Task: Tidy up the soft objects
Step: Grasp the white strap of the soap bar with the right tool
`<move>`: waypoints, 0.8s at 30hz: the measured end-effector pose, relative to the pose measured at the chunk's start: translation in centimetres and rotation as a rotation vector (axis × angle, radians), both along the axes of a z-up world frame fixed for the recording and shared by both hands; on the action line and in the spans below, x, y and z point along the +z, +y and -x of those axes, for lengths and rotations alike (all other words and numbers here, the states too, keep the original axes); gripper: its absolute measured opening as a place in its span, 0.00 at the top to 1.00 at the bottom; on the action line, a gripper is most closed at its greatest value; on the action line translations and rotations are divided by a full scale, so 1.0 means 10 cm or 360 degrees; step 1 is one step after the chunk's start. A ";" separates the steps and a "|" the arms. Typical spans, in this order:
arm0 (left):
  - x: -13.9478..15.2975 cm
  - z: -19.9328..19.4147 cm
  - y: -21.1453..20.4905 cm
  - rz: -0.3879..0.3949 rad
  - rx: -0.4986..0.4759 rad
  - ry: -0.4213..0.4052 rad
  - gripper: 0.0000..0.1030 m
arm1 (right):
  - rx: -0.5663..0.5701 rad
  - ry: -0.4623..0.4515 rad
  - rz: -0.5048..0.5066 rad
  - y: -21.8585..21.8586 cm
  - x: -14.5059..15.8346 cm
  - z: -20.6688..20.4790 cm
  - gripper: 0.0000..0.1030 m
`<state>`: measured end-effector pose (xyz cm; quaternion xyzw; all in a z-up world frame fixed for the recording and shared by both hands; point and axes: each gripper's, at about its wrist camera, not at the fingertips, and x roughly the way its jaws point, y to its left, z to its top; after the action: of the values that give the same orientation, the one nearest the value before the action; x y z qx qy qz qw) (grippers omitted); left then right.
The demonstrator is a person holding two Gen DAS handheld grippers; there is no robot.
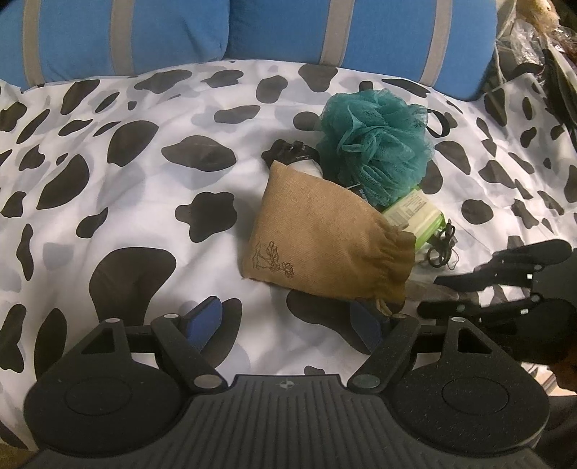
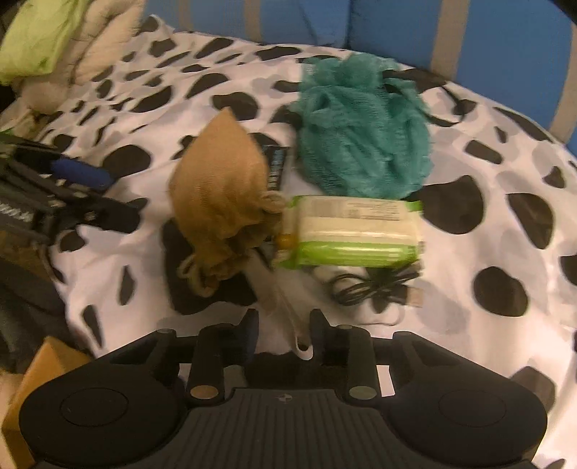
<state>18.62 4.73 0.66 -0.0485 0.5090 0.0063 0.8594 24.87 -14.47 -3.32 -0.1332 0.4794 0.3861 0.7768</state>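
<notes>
On the cow-print cover, a tan burlap drawstring pouch [image 1: 324, 238] [image 2: 220, 191] leans on a teal mesh bath pouf [image 1: 375, 144] [image 2: 364, 137] and a green wipes pack [image 1: 414, 216] [image 2: 353, 231]. A coiled black cable [image 2: 375, 285] lies in front of the pack. My left gripper [image 1: 285, 319] is open just short of the pouch's drawstring corner, holding nothing. My right gripper [image 2: 285, 324] has its jaws narrowed around a blurred white strip [image 2: 285, 299] that runs out from under the pouch. The strip sits nearer the right finger and the pads do not both touch it.
Blue cushions with grey stripes [image 1: 144, 32] line the back edge of the cover [image 1: 144, 180]. Dark clutter [image 1: 533, 54] piles up at the far right. Green fabric [image 2: 36, 36] and a cream plush thing [image 2: 101, 47] sit at the far left, a cardboard box [image 2: 43, 378] at the near left.
</notes>
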 end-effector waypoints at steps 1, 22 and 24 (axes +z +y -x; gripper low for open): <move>0.00 0.00 0.00 0.0002 -0.0001 0.0000 0.24 | 0.0017 -0.0005 0.0001 0.01 0.00 0.02 0.67; 0.00 0.01 0.00 -0.0003 -0.0014 0.0006 0.24 | 0.0084 -0.0129 0.0096 0.17 0.07 0.15 0.96; 0.00 0.01 0.01 -0.0002 -0.0012 0.0004 0.24 | 0.0021 -0.0165 0.0102 0.07 0.15 0.16 0.96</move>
<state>18.51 4.78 0.70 -0.0461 0.5102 0.0036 0.8588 23.25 -13.80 -1.86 -0.1809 0.4498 0.3683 0.7933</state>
